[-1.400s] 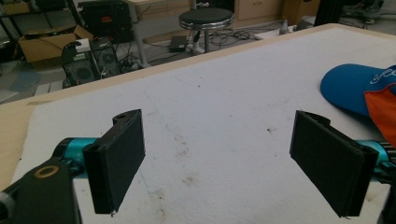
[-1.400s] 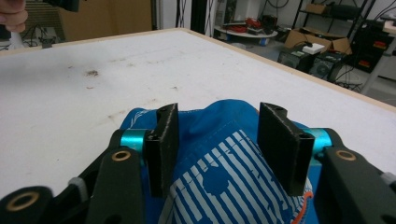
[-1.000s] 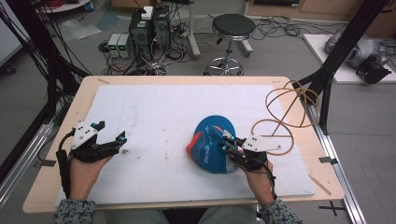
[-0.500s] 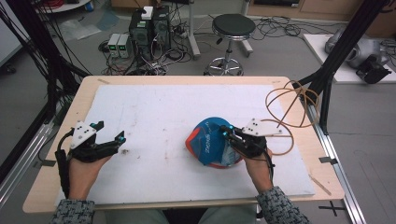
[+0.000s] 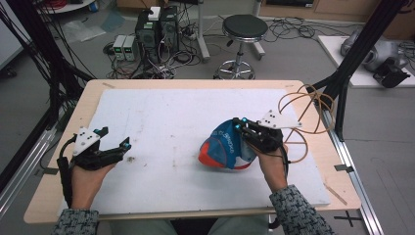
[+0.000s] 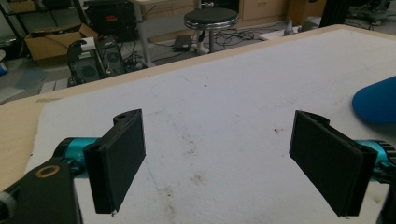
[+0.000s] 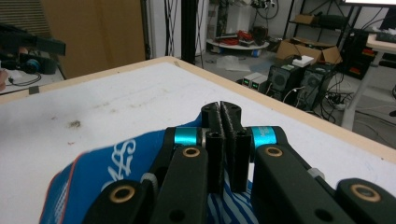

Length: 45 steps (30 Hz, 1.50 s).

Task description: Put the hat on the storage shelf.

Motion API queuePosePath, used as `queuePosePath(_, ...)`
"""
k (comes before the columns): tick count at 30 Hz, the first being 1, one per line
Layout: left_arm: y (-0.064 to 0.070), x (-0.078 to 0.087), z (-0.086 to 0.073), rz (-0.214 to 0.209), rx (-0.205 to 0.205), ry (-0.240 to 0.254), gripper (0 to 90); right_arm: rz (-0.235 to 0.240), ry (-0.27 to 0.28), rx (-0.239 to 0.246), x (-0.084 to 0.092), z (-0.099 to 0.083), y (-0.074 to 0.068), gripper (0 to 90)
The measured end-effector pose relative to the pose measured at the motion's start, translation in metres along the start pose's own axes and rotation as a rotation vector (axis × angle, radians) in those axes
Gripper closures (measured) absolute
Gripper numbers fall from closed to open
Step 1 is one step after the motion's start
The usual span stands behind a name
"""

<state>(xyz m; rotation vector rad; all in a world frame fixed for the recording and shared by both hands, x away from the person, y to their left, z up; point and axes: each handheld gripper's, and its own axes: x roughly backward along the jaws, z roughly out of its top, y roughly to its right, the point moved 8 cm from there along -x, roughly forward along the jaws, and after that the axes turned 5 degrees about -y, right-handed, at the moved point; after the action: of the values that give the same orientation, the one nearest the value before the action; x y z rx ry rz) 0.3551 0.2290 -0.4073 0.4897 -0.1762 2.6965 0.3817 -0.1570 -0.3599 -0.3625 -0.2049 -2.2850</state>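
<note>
Two tools are in your hands at the table, and a blue cap lies on the white mat that covers most of it. Your right tool sits on the cap's right side, its jaws pressed together with the cap's blue-and-white striped cloth pinched between them, as the right gripper view shows. The cap lies right of the mat's middle, toward your edge. Its long axis runs roughly from the near left to the far right across the mat, with the orange-trimmed edge nearest you and the blue crown bunched up toward the tool. White lettering runs along the blue panel, but it is too small and creased to read; in the right gripper view only looping white script shows, still not legible.

Your left tool is well to the left of the cap, low over the mat near its left edge, jaws spread wide with nothing between them. From that tool's view a rounded blue piece of the cap shows beyond the right jaw.

An orange cable coils on the table just right of the cap, behind your right tool.
</note>
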Motion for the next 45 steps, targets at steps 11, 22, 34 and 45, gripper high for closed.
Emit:
queuePosePath(11,0.000,0.000,0.001,0.000,-0.001,0.002,18.6,-0.019,0.061,0.046,0.012,0.045,0.005,88.4)
queuePosePath(22,0.000,0.001,0.002,0.001,0.002,0.007,18.6,-0.029,0.103,0.091,0.028,0.092,0.003,88.4)
queuePosePath(34,-0.001,0.001,0.001,0.003,0.003,0.002,18.6,-0.076,0.170,0.077,0.061,0.139,0.030,88.4)
queuePosePath(45,0.000,0.000,0.001,0.002,0.002,0.001,18.6,-0.177,0.197,0.064,0.097,0.161,0.067,88.3)
